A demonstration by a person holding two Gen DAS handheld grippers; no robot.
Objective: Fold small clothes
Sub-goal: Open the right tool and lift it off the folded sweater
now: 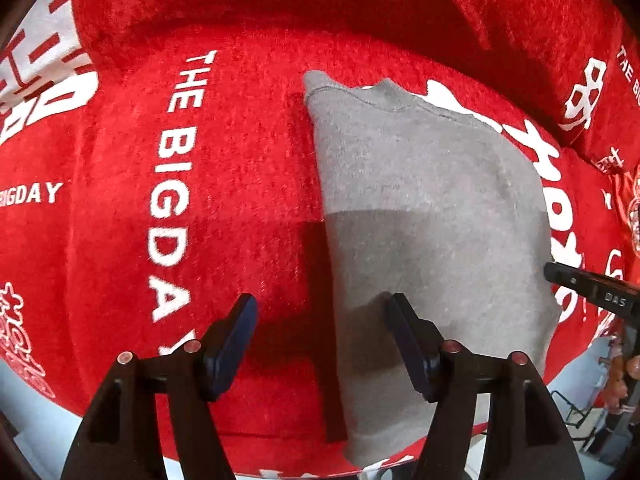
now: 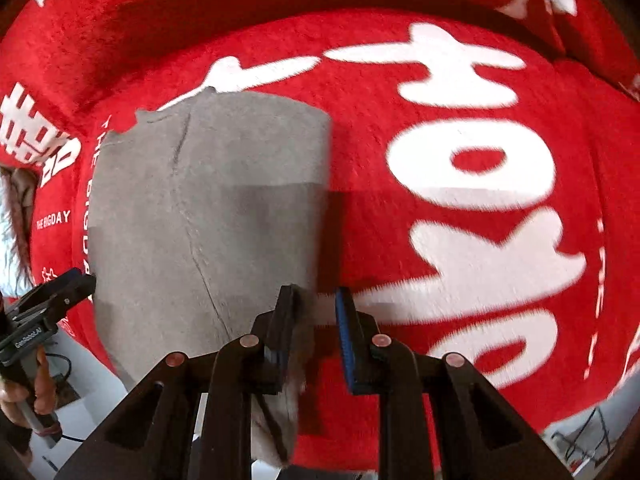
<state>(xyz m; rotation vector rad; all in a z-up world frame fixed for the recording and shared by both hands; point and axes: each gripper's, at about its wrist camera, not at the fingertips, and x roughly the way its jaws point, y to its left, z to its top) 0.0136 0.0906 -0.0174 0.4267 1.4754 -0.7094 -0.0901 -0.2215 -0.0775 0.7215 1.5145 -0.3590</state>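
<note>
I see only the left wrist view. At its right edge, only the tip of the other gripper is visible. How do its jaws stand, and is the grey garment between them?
Observer: The right gripper shows a narrow gap between its fingers, above the right edge of the grey garment.
Operator: Is cloth inside it?
Observer: A grey flap lies against one finger's inner side; whether it is gripped I cannot tell.
Operator: How does my own gripper look from there?
Observer: The left gripper sits at the garment's opposite edge, with a hand on its handle.
</note>
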